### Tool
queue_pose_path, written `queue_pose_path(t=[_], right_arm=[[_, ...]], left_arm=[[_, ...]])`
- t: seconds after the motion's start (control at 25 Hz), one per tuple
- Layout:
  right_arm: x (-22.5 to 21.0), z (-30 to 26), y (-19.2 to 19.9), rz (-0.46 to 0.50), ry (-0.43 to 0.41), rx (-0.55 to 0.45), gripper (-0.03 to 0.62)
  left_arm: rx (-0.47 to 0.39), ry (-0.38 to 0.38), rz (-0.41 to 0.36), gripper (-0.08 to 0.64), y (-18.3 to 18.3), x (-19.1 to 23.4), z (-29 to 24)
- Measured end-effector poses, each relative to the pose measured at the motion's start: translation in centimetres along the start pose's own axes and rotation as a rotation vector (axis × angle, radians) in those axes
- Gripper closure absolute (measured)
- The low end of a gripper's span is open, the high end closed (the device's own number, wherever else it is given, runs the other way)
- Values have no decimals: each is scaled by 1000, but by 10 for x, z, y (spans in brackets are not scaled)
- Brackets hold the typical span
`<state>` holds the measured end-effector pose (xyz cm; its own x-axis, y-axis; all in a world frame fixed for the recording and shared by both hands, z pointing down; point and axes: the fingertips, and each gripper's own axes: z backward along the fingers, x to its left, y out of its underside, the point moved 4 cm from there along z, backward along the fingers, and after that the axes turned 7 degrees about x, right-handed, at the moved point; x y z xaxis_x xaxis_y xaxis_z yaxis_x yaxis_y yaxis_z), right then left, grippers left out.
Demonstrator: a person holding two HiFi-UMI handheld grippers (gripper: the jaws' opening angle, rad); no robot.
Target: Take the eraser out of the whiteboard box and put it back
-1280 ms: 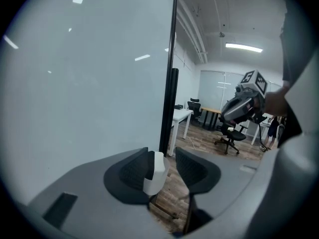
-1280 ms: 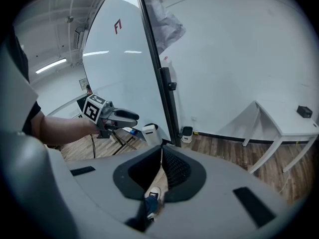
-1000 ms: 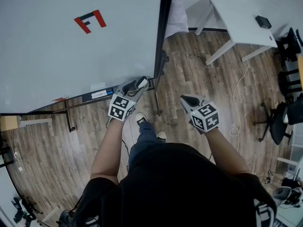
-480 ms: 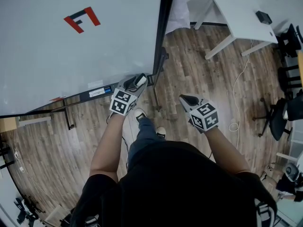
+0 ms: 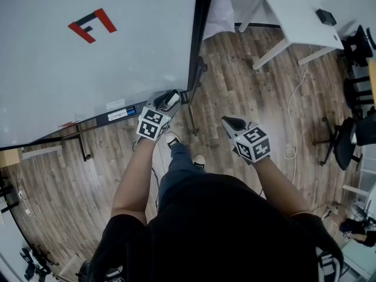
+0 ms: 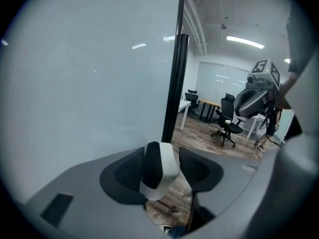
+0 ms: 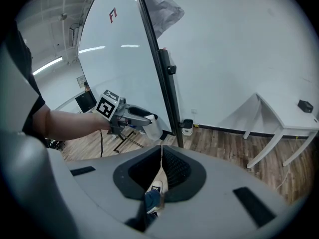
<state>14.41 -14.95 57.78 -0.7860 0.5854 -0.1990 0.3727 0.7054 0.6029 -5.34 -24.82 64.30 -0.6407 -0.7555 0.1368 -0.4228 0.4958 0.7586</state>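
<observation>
One eraser clamped in the left gripper at the whiteboard's lower corner; right gripper closed, empty; wood floor beneath.

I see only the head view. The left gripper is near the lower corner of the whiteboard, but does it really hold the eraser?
Observer: Yes. In the left gripper view the eraser sits between the fingers of the left gripper, black side to the left, white side to the right.
Operator: And the right gripper, is it empty?
Observer: Yes. The right gripper has its fingers together, with nothing between them.
Operator: Does the eraser touch anything?
Observer: The right gripper view shows it just beside the black frame. I cannot tell if they touch.
</observation>
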Motion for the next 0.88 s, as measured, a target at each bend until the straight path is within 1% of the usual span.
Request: queue_pose_path(t=[0.32, 0.6, 0.88], right_arm=[[0, -1, 9, -10, 5, 12, 591], [5, -4, 9, -6, -2, 17, 591], [2, -3, 11, -11, 1, 18, 591]], left_arm=[[-7, 2, 15, 347, 0, 1, -4], [-8, -6, 12, 348, -1, 3, -7], [-7, -5, 8, 367, -2, 3, -9]])
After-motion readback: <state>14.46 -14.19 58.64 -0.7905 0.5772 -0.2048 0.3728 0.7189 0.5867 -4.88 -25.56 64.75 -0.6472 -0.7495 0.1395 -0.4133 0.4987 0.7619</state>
